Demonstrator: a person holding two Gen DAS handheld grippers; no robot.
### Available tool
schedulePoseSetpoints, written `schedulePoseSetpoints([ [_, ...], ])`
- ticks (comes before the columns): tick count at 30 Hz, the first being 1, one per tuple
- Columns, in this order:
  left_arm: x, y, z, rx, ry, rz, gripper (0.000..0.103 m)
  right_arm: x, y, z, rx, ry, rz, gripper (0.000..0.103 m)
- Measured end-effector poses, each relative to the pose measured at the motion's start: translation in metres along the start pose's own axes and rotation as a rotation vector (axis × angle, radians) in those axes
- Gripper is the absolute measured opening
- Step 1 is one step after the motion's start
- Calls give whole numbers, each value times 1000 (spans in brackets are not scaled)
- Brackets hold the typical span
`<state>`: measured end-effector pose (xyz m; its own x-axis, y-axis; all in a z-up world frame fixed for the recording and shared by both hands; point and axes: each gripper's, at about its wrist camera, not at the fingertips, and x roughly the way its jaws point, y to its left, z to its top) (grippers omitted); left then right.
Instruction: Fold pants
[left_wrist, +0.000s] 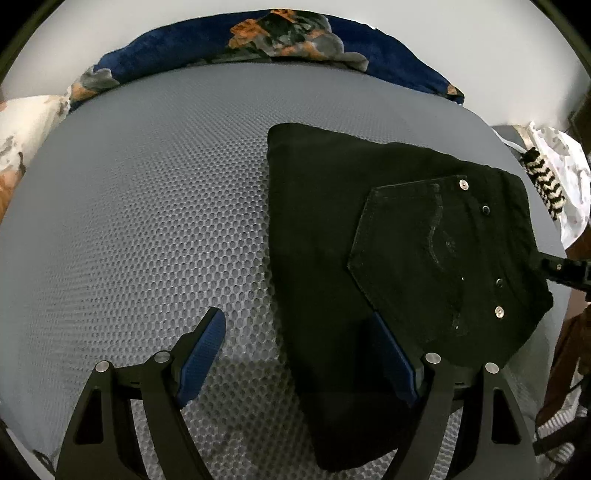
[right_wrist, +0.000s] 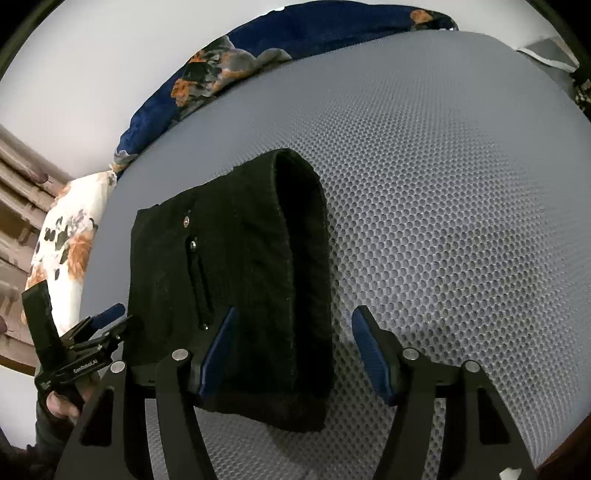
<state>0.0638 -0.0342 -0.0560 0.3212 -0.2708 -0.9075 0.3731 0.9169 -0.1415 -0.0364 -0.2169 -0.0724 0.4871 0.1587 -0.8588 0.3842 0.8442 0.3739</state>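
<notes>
Folded black denim pants (left_wrist: 388, 258) lie compact on the grey honeycomb-mesh mattress (left_wrist: 147, 203). Left gripper (left_wrist: 295, 354) and right gripper (right_wrist: 291, 354): jaws wide open, straddling the bundle's edges, holding nothing. Folding appears nearly finished; next likely a final smoothing or withdrawal. No containers visible.

Grey mesh mattress (left_wrist: 147, 206), floral blanket (left_wrist: 258, 40)
</notes>
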Motion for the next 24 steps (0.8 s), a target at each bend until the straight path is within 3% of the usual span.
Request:
schedulePoseSetpoints([
  [8, 7, 17, 2, -67, 47, -123, 80, 20, -18, 1, 12, 100, 151, 62],
  [16, 7, 39, 8, -139, 65, -251, 80, 24, -36, 6, 59, 114, 284, 63],
  [24, 16, 53, 17, -232, 114, -435, 80, 37, -37, 15, 75, 146, 404, 63],
])
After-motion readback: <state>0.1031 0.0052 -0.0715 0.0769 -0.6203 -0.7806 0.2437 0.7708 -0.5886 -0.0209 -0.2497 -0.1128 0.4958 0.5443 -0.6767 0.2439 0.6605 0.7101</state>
